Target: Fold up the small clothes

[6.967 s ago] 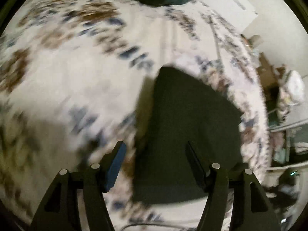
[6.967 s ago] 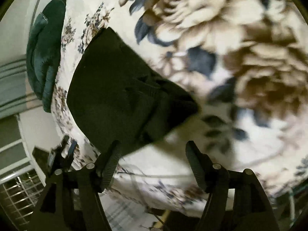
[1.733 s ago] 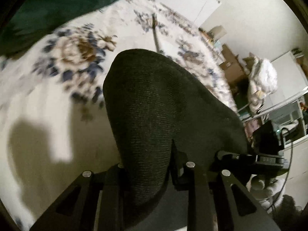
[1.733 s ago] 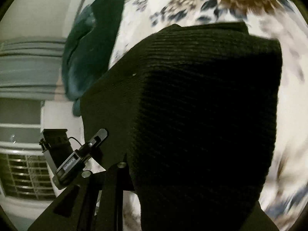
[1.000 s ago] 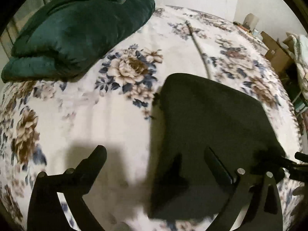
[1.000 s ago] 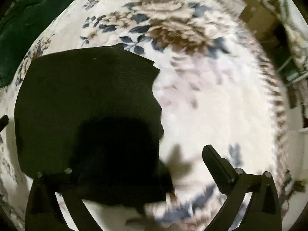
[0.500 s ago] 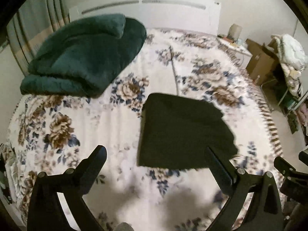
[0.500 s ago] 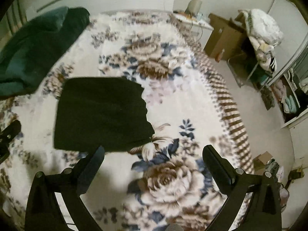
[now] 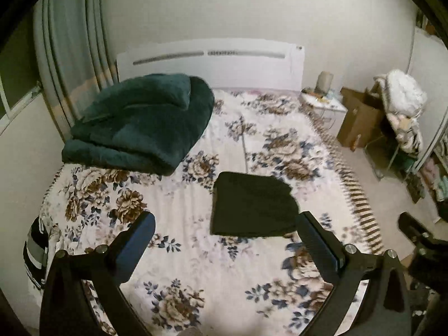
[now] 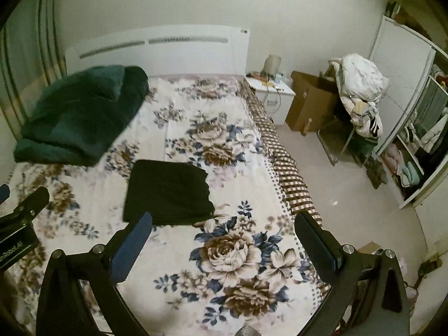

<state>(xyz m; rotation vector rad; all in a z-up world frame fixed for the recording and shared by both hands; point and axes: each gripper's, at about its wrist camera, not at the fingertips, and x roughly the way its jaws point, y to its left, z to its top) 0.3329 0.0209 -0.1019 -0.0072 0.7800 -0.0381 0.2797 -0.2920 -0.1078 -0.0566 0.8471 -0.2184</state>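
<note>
Folded black garment (image 9: 252, 205) flat on the floral bed (image 9: 196, 280).
Both grippers, left (image 9: 224, 240) and right (image 10: 224, 238), hang above the bed with fingers spread wide, holding nothing; a green blanket (image 9: 140, 123) lies beyond the garment, near the headboard (image 9: 210, 64).

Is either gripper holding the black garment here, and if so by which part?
Nothing is held. The left gripper and right gripper are both open and empty above the bed; the folded black garment lies free on the floral bedspread.

Both hand-held grippers (image 9: 225, 235) (image 10: 222, 233) released black garment (image 9: 252, 204), jaws now wide, pulled back high above bed.
</note>
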